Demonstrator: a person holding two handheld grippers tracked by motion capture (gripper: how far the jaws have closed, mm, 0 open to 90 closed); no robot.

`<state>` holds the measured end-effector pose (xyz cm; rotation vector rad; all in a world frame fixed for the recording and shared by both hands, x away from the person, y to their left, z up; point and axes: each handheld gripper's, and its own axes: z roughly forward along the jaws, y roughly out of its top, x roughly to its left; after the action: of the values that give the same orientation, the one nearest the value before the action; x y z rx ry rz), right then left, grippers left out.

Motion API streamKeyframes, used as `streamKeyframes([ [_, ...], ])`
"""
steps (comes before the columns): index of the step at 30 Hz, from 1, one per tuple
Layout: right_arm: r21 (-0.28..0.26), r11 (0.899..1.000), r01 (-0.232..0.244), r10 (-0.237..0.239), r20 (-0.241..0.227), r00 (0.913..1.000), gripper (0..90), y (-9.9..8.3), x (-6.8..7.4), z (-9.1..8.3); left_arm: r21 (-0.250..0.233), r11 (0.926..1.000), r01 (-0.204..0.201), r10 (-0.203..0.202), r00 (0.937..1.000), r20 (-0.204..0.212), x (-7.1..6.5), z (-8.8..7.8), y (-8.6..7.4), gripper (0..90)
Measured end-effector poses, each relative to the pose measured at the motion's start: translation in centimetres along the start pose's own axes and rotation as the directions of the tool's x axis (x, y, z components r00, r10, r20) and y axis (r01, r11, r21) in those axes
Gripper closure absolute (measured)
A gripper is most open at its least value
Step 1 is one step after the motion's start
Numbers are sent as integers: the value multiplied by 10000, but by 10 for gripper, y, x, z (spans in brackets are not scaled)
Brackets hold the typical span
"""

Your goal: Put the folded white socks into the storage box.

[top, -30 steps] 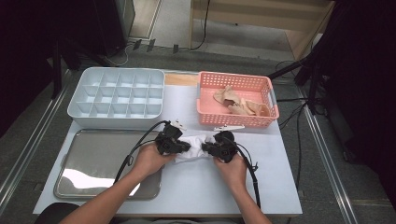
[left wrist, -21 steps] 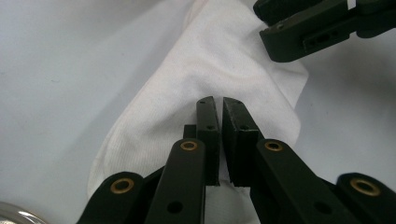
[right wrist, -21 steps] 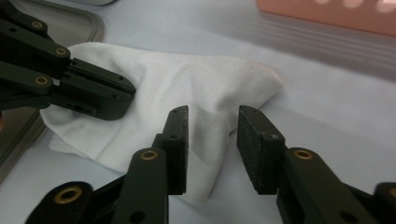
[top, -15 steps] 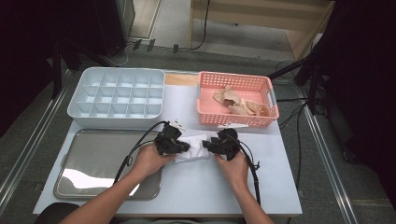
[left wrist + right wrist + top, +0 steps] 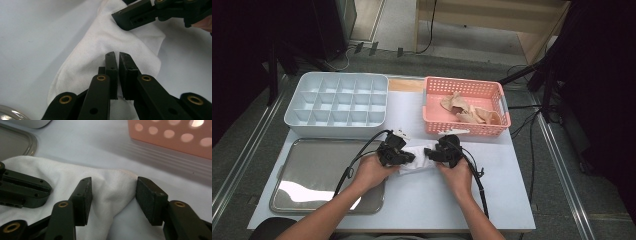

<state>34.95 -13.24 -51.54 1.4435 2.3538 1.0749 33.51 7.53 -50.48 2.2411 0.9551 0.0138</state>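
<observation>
White cloth (image 5: 105,42) pinched in left hand-held gripper (image 5: 115,56), lying between right hand-held gripper's (image 5: 113,186) parted jaws

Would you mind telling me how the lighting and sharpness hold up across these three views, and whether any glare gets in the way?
High view: even light on the table, dark surroundings, and a bright glare patch on the metal tray. Left gripper view: the white cloth is fairly sharp, with soft shadow folds. Right gripper view: the pink basket is blurred, its holes glowing.
</observation>
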Motion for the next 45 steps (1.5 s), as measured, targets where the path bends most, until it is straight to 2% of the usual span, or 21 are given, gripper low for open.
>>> streamKeyframes([
  [3, -139, 9996, 265, -263, 199, 9995, 630, -4, 2, 0, -15, 10000, 14, -14, 10000, 2, 0, 0, 0, 865],
  [5, -83, 9999, 61, -62, -154, 9999, 754, -6, 3, -1, -26, 10000, 10, -10, 10000, -13, 0, 0, 0, 866],
  [6, -21, 10000, 31, -32, -327, 9995, 772, -6, 3, -1, -6, 10000, 10, -10, 10000, 9, 0, 0, 0, 865],
  [8, 38, 10000, 6, -5, -378, 9993, 791, -5, 4, -2, -12, 10000, 21, -21, 10000, 18, 0, 1, 0, 866],
  [10, 146, 9999, -81, 88, -485, 9988, 799, -3, 2, -5, -47, 10000, 40, -40, 10000, 17, 0, 1, 0, 866],
  [13, -17, 9999, -148, 147, -575, 9982, 800, 1, 4, -13, -82, 10000, 28, -28, 10000, -9, 0, 1, -1, 866],
  [17, -302, 9992, -245, 215, -947, 9953, 800, 8, 10, -25, -125, 9999, 92, -92, 10000, -5, -1, 1, -1, 867],
  [20, -348, 9994, 42, -74, -931, 9956, 799, 11, 16, -29, -145, 9993, 332, -331, 9994, 121, 1, -2, 0, 864],
  [24, -360, 9993, 101, -136, -959, 9953, 797, 12, 20, -30, -428, 9980, 458, -452, 9989, 156, 4, -18, 3, 855],
  [28, -275, 9993, 259, -284, -936, 9952, 795, 13, 24, -30, -644, 9960, 618, -605, 9979, 220, 8, -23, 4, 854],
  [29, -275, 9993, 259, -284, -936, 9952, 795, 13, 24, -30, -715, 9953, 650, -634, 9977, 250, 8, -21, 4, 854],
  [30, -275, 9993, 271, -295, -875, 9957, 794, 14, 25, -29, -568, 9970, 528, -520, 9985, 151, 6, -15, 6, 854],
  [34, -202, 9996, 207, -224, -882, 9958, 794, 14, 24, -29, -356, 9981, 506, -503, 9987, 77, 4, -3, 7, 854],
  [35, -179, 9996, 203, -218, -880, 9959, 794, 14, 24, -28, -372, 9975, 598, -595, 9982, 105, 4, 0, 8, 854],
  [42, -212, 9997, 80, -102, -1062, 9943, 794, 14, 27, -28, -169, 9989, 439, -438, 9990, 51, 6, 4, 8, 861],
  [45, -227, 9997, 52, -78, -1160, 9932, 795, 14, 30, -28, -167, 9986, 497, -496, 9987, 80, 6, 5, 7, 863],
])
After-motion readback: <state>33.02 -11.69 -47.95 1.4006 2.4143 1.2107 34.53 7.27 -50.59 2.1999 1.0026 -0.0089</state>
